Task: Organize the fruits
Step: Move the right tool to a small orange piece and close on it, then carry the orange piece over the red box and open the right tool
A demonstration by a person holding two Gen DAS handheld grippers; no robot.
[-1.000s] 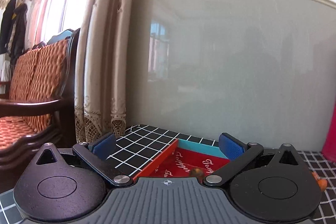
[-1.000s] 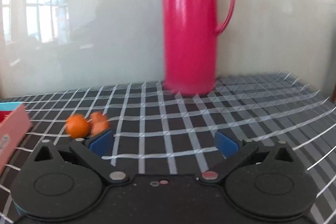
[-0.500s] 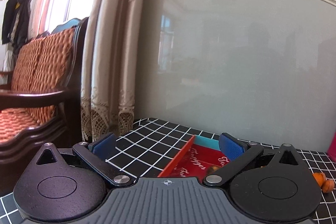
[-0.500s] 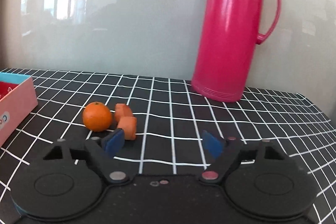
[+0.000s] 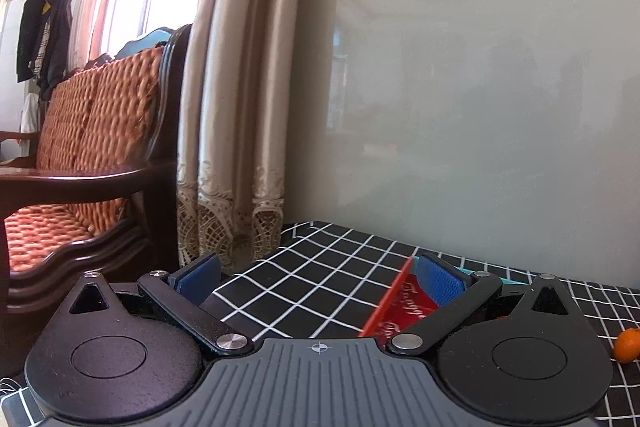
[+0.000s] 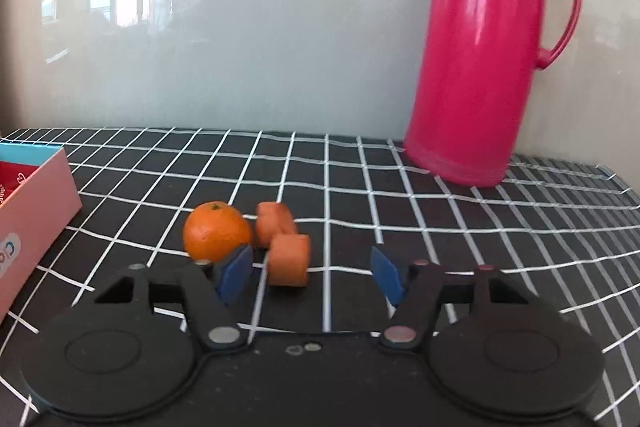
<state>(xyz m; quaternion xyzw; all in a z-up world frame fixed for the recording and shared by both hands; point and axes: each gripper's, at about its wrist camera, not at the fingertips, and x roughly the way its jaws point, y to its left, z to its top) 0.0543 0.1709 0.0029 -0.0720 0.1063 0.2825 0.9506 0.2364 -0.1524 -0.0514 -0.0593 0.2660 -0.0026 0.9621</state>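
A small orange (image 6: 217, 236) lies on the black checked tablecloth, with two orange chunks (image 6: 289, 259) just right of it. My right gripper (image 6: 312, 273) is open and empty, low over the cloth, with the nearer chunk between its fingers near the left one. A pink box with a red inside (image 6: 28, 203) stands at the left. In the left wrist view my left gripper (image 5: 320, 277) is open and empty, its right finger over the box's red wall (image 5: 386, 305). The orange (image 5: 628, 345) shows at the far right edge.
A tall pink thermos (image 6: 488, 47) stands at the back right against the grey wall panel. A curtain (image 5: 236, 87) and a wooden sofa with orange cushions (image 5: 72, 155) stand left of the table. The tablecloth (image 6: 460, 227) spreads right of the fruit.
My right gripper has swung left and closer to the fruit, and its fingers have narrowed somewhat. My left gripper has shifted left, so the box now sits under its right finger.
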